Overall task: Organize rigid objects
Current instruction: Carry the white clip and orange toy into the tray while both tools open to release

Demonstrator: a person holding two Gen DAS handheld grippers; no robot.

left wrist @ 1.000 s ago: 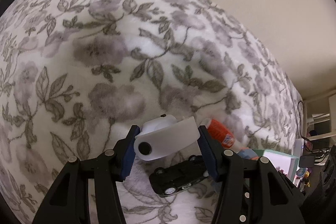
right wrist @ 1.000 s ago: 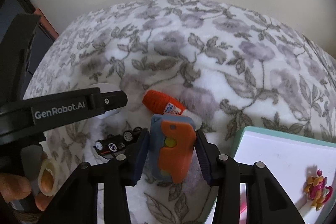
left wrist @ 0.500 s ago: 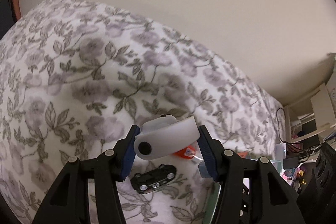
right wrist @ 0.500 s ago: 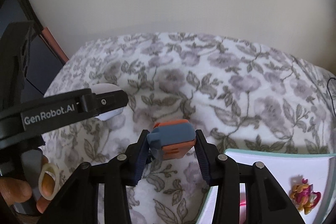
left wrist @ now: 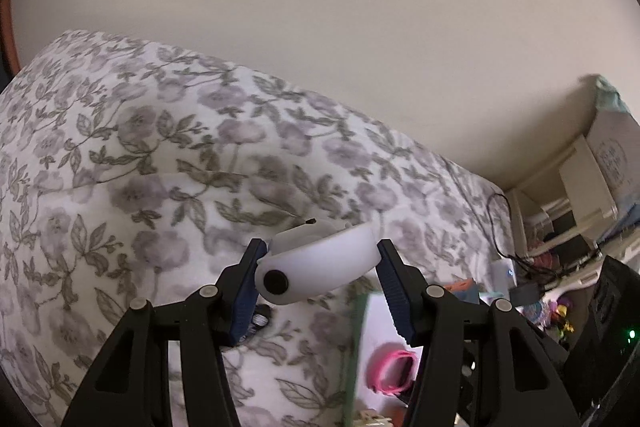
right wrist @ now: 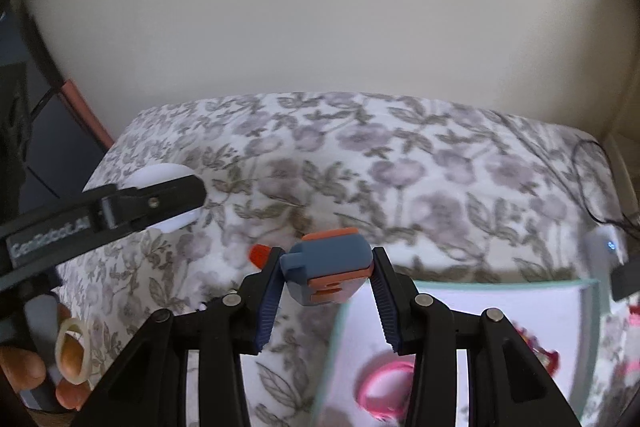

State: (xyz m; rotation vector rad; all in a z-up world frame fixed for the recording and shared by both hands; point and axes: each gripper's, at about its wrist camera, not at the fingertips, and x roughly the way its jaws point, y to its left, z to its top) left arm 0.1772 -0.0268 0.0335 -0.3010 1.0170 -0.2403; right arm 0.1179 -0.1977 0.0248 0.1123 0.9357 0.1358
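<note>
My left gripper [left wrist: 318, 267] is shut on a white rounded plastic piece [left wrist: 316, 271] with a black dot and holds it above the floral blanket [left wrist: 160, 167]. In the right wrist view the left gripper [right wrist: 160, 199] shows at the left with the white piece [right wrist: 158, 177]. My right gripper [right wrist: 326, 273] is shut on a blue and orange block [right wrist: 328, 267], lifted over the near-left corner of a white tray with a teal rim [right wrist: 500, 281]. A pink ring [right wrist: 384, 391] lies in the tray. An orange cap [right wrist: 260, 254] peeks out behind the right gripper.
The tray rim [left wrist: 354, 347] and pink ring [left wrist: 394, 367] also show in the left wrist view. A black toy car [left wrist: 258, 321] is mostly hidden behind the left finger. A cable [left wrist: 500, 223] and cluttered shelves [left wrist: 572, 219] are at the right. A beige wall stands behind the bed.
Both grippers have risen and swung right with their objects. The tray and pink ring have come into the left view. The toy car and orange tube have dropped mostly out of sight.
</note>
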